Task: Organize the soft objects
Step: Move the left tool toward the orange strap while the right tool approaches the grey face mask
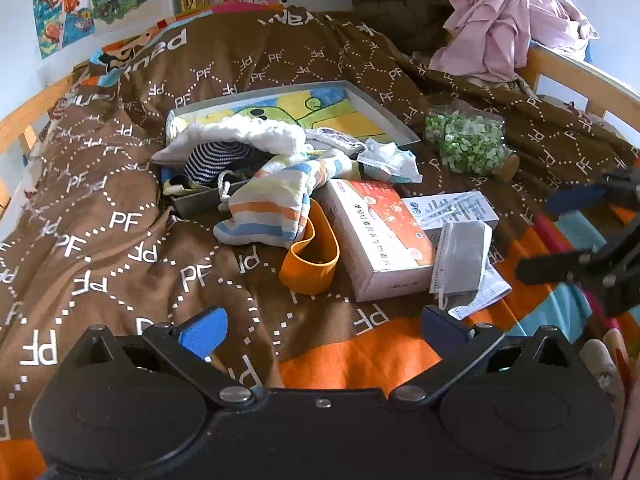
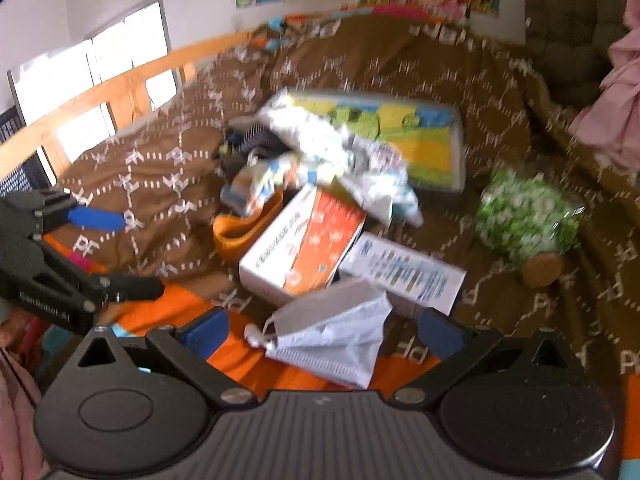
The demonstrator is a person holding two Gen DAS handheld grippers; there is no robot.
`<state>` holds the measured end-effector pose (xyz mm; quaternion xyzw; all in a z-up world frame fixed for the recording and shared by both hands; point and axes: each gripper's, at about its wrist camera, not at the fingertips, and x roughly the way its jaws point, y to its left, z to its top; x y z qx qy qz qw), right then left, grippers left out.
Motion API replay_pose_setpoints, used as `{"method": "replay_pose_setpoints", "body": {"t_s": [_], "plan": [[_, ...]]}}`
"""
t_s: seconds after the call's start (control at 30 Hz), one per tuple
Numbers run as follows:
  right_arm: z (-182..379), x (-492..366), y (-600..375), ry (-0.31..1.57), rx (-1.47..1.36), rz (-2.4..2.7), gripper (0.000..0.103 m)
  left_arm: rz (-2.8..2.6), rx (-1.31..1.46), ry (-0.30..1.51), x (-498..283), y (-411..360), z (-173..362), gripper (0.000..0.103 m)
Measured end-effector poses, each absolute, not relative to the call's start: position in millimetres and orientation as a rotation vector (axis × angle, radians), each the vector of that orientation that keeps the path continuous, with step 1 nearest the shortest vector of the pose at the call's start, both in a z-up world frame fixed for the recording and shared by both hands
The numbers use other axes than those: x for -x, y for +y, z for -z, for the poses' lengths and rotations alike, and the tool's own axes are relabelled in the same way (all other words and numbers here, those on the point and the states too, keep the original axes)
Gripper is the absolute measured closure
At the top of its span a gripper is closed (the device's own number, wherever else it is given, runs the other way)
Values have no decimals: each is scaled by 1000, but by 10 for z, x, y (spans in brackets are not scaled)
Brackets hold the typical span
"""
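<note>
My right claw [image 2: 320, 332] is spread wide and empty, with the face mask [image 2: 332, 344] lying between its fingers on the bed cover [image 1: 120, 220]. My left claw [image 1: 322, 328] is also apart, empty. Risk: closing may pinch the cover too. The right view is blurred, so the mask's ear loop probably could snag the white box [image 2: 404, 276] just behind.

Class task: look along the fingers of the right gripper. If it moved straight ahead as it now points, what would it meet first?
Most likely the face mask, lying on the bedspread between the open fingers of the right gripper. The view is blurred, so depth is uncertain.
</note>
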<state>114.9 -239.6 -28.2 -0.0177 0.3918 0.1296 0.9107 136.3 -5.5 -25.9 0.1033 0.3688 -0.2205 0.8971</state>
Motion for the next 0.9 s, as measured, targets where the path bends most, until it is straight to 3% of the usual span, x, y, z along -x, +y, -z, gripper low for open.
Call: {"method": "replay_pose_setpoints", "body": {"t_s": [0.43,0.9], "plan": [[630,-1476,-2357,968,-38,-266,0,490,-266,742,-1578,-147,493,1],[843,-1701,-2508,1014,-147,-166,0,465,-372,690,-1831,-268,798,2]]}}
